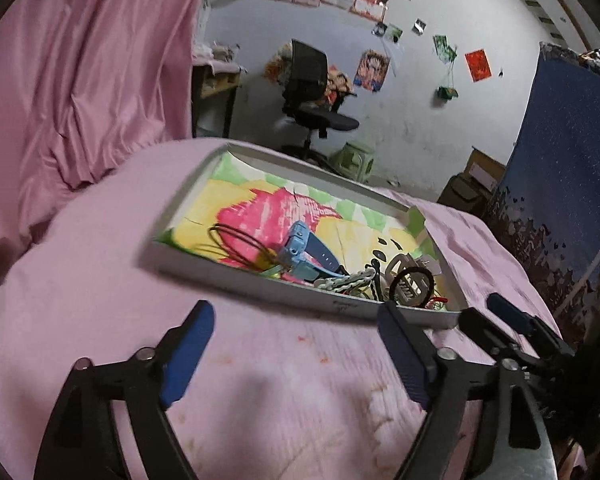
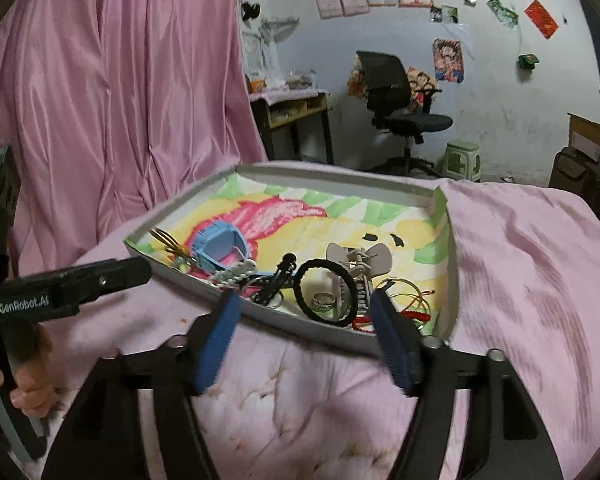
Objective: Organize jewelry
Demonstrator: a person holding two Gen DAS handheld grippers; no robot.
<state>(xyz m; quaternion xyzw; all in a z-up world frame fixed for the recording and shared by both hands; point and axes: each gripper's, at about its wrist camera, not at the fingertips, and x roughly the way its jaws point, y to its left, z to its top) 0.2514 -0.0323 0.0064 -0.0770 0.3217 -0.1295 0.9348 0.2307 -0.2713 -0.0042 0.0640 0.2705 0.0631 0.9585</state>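
A shallow white box [image 1: 260, 286] [image 2: 284, 322] with a bright drawing inside lies on a pink bedspread. It holds a blue watch [image 1: 306, 250] [image 2: 218, 250], thin wire bangles [image 1: 240, 246], a beaded bracelet [image 1: 346, 282], a black hair tie [image 2: 326, 292], a grey claw clip [image 2: 360, 266], a silver ring [image 2: 324, 302] and red cord [image 2: 362, 322]. My left gripper [image 1: 296, 320] is open and empty, just short of the box's near wall. My right gripper [image 2: 304, 312] is open and empty at the near wall, in front of the hair tie and ring.
Pink curtain [image 2: 120, 100] hangs at the left. Beyond the bed are a black office chair [image 2: 400, 108], a green stool [image 2: 462, 160], a small desk [image 2: 292, 112] and a poster-covered wall. A dark blue cloth [image 1: 560, 168] hangs at the right.
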